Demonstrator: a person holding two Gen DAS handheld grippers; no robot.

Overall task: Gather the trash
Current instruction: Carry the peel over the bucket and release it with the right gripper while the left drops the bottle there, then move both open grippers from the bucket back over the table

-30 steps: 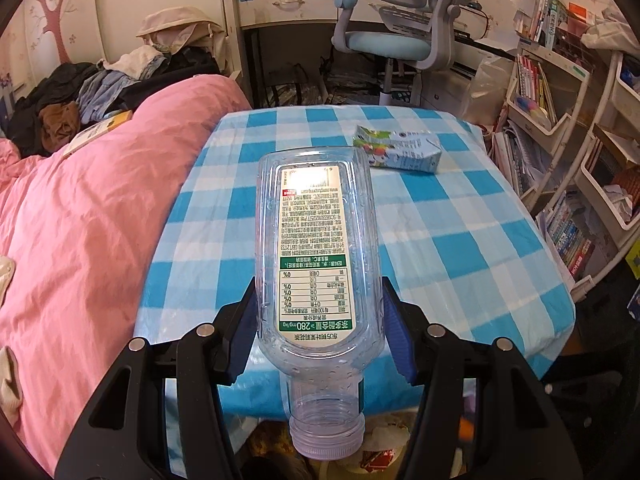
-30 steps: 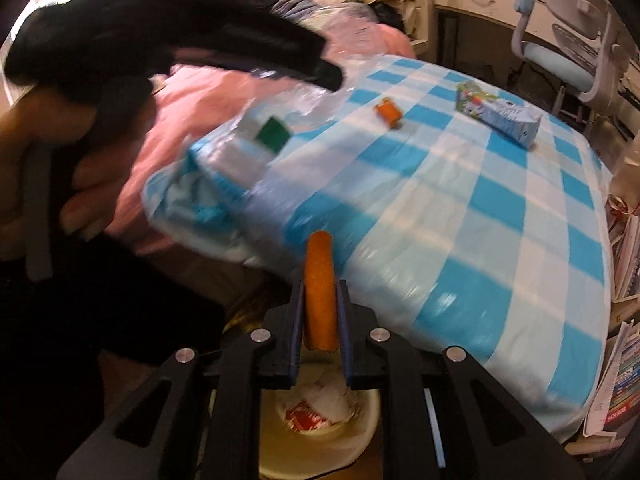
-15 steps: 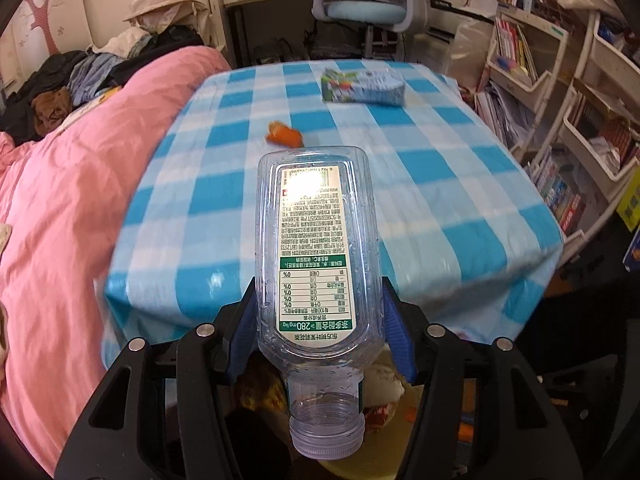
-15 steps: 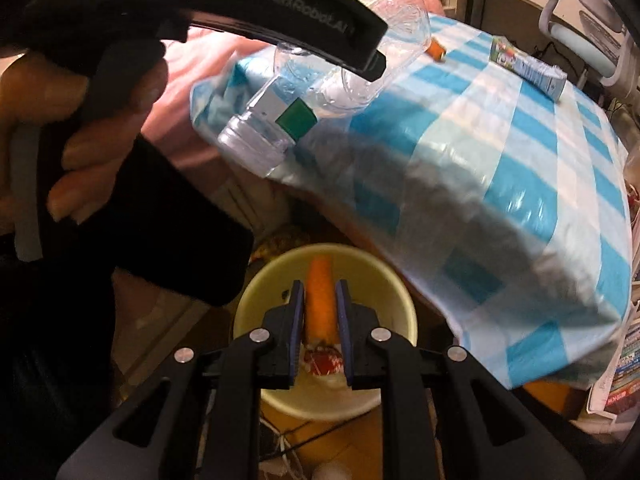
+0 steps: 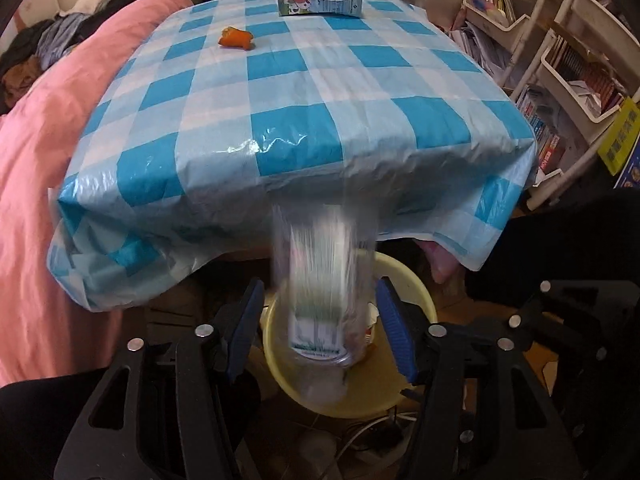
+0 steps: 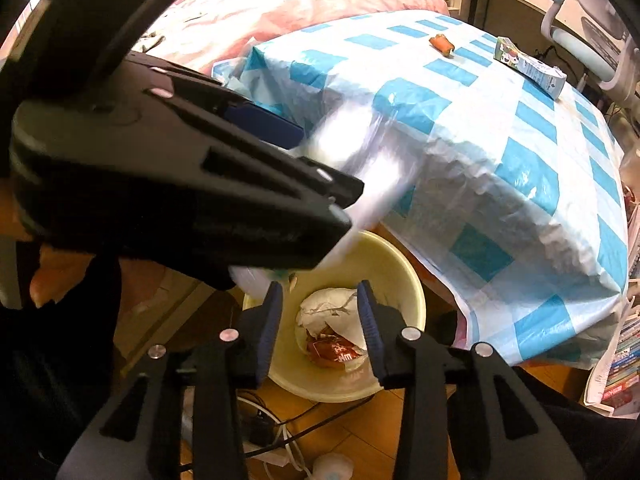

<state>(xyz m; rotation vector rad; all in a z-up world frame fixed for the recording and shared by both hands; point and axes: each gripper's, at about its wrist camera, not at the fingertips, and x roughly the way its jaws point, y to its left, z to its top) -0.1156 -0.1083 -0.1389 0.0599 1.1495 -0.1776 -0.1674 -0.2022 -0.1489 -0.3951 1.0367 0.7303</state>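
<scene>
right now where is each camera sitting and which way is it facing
Left wrist: on the left gripper, looking steeply down past the checked tablecloth's edge at the blurred plastic bottle between its open fingers, over the yellow bin.
Right wrist: on the right gripper, also tilted down at the yellow bin; its fingers are open with nothing between them, and the left gripper and a hand show at left.
Shared: bin, bottle, tablecloth, orange scrap, carton.

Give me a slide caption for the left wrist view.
Open left hand-held gripper releases blurred plastic bottle over yellow bin.
</scene>
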